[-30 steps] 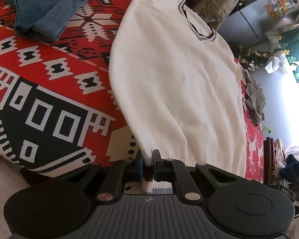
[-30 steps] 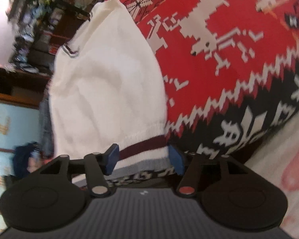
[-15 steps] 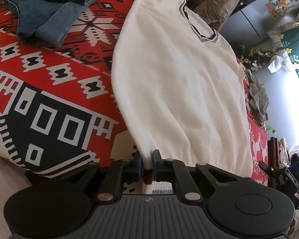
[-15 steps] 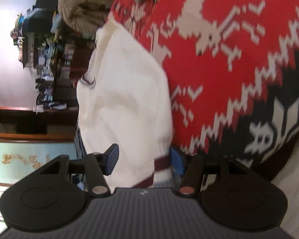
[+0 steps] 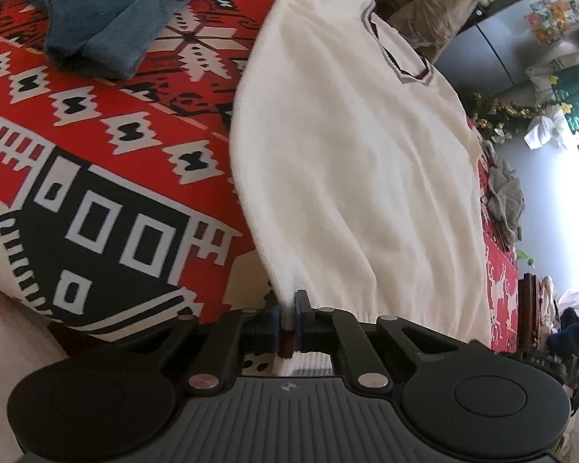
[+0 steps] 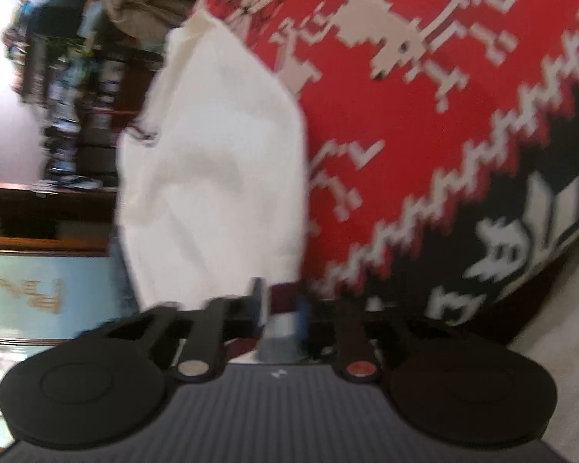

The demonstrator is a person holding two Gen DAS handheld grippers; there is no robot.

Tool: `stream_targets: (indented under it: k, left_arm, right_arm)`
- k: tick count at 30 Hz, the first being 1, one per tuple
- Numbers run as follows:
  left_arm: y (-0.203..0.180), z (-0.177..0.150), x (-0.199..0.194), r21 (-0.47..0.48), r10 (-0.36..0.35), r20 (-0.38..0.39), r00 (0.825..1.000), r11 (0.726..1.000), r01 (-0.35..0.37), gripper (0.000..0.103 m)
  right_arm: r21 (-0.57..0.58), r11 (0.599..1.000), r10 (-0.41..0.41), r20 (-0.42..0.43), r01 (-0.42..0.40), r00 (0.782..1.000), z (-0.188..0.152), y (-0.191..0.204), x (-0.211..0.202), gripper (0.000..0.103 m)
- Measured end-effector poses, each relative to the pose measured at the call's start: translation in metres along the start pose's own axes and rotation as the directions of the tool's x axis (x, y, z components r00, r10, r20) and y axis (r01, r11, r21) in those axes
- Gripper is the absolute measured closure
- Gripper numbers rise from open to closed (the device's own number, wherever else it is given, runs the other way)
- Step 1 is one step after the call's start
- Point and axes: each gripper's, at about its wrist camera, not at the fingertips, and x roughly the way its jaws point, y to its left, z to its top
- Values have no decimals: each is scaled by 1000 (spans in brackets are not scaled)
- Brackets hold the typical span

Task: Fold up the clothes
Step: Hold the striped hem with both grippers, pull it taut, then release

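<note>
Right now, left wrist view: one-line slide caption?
Left gripper pinches the hem corner of a white sweater spread on a red patterned blanket, folded jeans beyond.

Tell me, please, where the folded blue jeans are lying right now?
In the left wrist view, the jeans lie at upper left on the red patterned blanket, left of the white sweater.

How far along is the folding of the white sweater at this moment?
Done: the white sweater lies spread flat on the red patterned blanket, with folded jeans beside it. In hand: the left gripper is clamped on one hem corner; the right gripper is closing on the striped hem at the other. Left: every fold, none is visible yet.
</note>
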Motion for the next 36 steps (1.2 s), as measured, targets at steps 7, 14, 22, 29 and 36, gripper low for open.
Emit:
stream_targets:
  k: [7, 14, 22, 29, 36]
  left_arm:
    - [-10, 2, -8, 36, 98, 19, 995, 994, -98, 97]
    - [6, 10, -42, 34, 142, 50, 989, 989, -144, 97]
    - [16, -1, -38, 33, 173, 54, 983, 984, -175, 97]
    - [19, -4, -27, 37, 172, 33, 985, 984, -173, 97]
    - [21, -10, -35, 47, 111, 44, 993, 992, -113, 75]
  right_arm:
    - [-58, 997, -51, 50, 54, 997, -4, 10, -26, 96]
    - [-155, 983, -85, 69, 94, 994, -12, 35, -52, 97]
    - [-165, 974, -147, 75, 157, 986, -17, 22, -47, 97]
    - [-210, 956, -198, 65, 207, 978, -16, 20, -48, 97]
    - [-235, 950, -205, 28, 206, 978, -20, 18, -40, 90]
